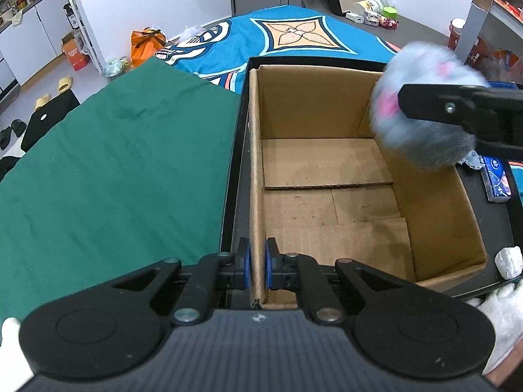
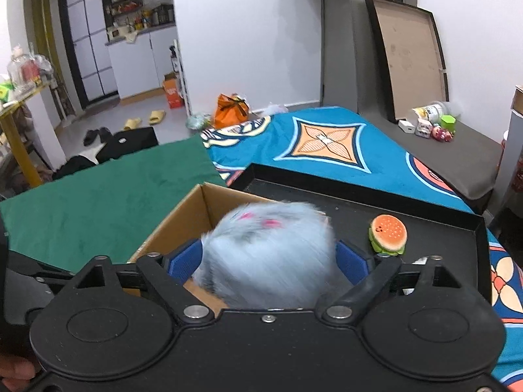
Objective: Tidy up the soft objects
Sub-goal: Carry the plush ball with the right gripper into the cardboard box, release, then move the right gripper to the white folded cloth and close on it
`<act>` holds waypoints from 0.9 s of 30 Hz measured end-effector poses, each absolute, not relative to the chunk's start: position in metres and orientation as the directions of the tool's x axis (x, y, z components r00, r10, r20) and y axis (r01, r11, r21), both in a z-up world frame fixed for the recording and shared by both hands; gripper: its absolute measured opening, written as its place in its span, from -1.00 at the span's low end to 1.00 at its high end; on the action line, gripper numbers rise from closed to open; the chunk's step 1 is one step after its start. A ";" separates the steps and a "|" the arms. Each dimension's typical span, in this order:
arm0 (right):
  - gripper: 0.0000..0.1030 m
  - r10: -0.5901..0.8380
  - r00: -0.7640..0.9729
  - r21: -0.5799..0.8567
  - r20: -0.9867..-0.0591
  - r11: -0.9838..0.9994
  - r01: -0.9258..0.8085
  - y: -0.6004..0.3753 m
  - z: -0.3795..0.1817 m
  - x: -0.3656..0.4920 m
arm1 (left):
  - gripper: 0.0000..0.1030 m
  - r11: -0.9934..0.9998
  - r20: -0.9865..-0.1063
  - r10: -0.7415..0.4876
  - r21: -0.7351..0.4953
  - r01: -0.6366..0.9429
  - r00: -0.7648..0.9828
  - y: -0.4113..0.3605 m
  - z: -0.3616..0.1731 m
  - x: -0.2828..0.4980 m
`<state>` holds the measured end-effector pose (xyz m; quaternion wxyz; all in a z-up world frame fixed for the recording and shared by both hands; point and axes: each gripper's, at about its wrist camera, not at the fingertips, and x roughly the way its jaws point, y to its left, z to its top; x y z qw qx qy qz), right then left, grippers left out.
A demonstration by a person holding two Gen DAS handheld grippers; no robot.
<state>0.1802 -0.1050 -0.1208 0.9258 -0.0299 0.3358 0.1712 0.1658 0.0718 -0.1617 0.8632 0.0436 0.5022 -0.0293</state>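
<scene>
Left claw: our left claw (image 1: pixel 258 263) is clamped on the near-left wall of the cardboard box (image 1: pixel 327 176), one blue pad on either side of the wall, at 6 o'clock in the left wrist view.

Right claw: our right claw (image 2: pixel 269 259) is clamped on the fluffy grey-blue plush (image 2: pixel 266 254); its blue pads (image 2: pixel 351 263) press the fur from both sides.

Plush: blurred in both views, with pink marks on its upper face. In the left wrist view the plush (image 1: pixel 425 104) sits at 2 o'clock, over the box's right wall, held by the right claw (image 1: pixel 405 101).

Box: open-topped, its inside showing only flaps of bare cardboard. In the right wrist view the box (image 2: pixel 183 219) lies at 9 o'clock of the plush.

Tray: we find the box standing inside a shallow black tray (image 1: pixel 235 170), whose rim runs just beside the box's left wall.

Burger toy: a small burger plush (image 2: pixel 388 234) rests on the tray floor (image 2: pixel 359 202) at 2 o'clock of the right claw, apart from the box.

Tissue pack: a blue pack (image 1: pixel 497 179) lies on the tray at 3 o'clock in the left wrist view.

Surroundings: a green cloth (image 1: pixel 114 163) at 9 o'clock of the tray, a blue patterned blanket (image 1: pixel 294 32) at 12 o'clock.
</scene>
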 end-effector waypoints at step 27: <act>0.82 0.165 0.665 0.144 -0.728 0.986 -0.087 -0.178 -0.148 0.138 | 0.17 0.974 -0.825 0.105 0.198 0.110 0.555 0.053 -0.150 0.153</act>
